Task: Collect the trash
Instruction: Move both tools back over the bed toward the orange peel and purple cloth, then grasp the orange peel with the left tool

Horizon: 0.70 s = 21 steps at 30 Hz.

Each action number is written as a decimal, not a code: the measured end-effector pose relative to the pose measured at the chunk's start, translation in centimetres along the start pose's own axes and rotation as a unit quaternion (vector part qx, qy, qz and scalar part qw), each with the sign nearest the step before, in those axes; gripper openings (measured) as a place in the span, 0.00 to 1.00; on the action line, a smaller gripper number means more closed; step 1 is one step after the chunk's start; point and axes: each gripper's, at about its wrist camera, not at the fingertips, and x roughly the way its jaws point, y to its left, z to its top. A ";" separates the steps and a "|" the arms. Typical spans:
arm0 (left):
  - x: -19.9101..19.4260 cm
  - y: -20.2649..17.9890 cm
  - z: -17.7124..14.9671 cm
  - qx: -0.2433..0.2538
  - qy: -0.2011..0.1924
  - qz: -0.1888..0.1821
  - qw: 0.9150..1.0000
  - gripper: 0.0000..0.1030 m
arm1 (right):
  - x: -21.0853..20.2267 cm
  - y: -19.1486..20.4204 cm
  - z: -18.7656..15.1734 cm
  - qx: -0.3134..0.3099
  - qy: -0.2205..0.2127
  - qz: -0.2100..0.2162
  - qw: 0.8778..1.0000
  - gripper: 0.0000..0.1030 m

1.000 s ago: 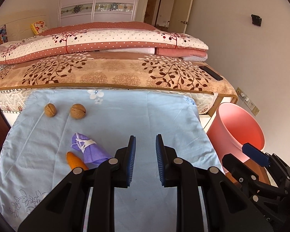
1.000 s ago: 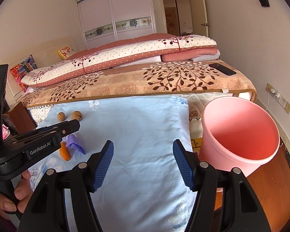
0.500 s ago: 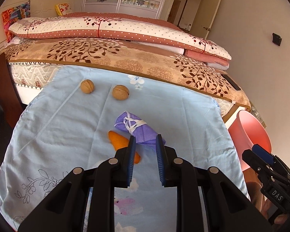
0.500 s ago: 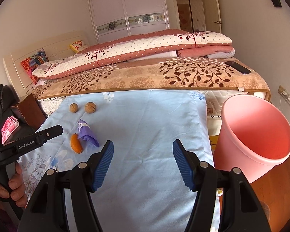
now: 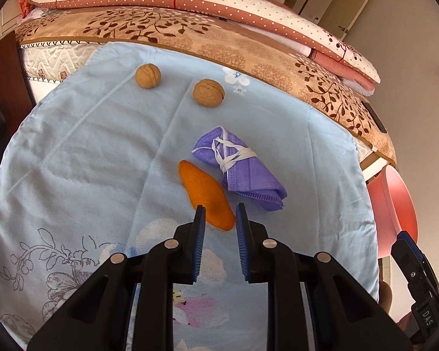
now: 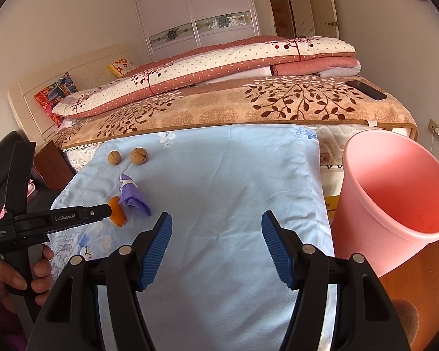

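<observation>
An orange peel (image 5: 205, 194) lies on the light blue sheet (image 5: 87, 152), beside a rolled purple face mask (image 5: 243, 166). Two walnuts (image 5: 148, 76) (image 5: 208, 92) lie farther back. My left gripper (image 5: 218, 215) is open by a narrow gap, with its tips on either side of the peel's near end; it is not closed on it. My right gripper (image 6: 215, 234) is open wide and empty above the sheet. The right wrist view shows the peel (image 6: 117, 209), the mask (image 6: 133, 194), the left gripper (image 6: 102, 210) and the pink bin (image 6: 395, 204).
The pink bin (image 5: 395, 213) stands on the floor right of the bed. Folded quilts (image 6: 205, 70) and a patterned blanket (image 6: 248, 108) lie behind the sheet. A dark phone (image 6: 365, 90) lies on the blanket at the right.
My left gripper has moved forward and down toward the orange peel, which now sits between its tips. The right gripper has barely moved.
</observation>
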 end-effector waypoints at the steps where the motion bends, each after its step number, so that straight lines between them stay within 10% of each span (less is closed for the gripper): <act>1: 0.3 -0.1 0.0 0.001 0.003 0.005 1.000 0.20 | 0.1 0.0 0.0 0.000 0.001 0.000 1.000 0.61; 9: 1.7 0.4 0.7 -0.025 0.013 0.029 0.999 0.32 | 0.9 0.4 0.0 -0.009 0.013 0.007 1.000 0.61; 21: 1.8 0.4 0.8 -0.007 -0.008 0.010 1.000 0.25 | 3.5 3.4 1.6 -0.043 0.035 0.037 0.998 0.61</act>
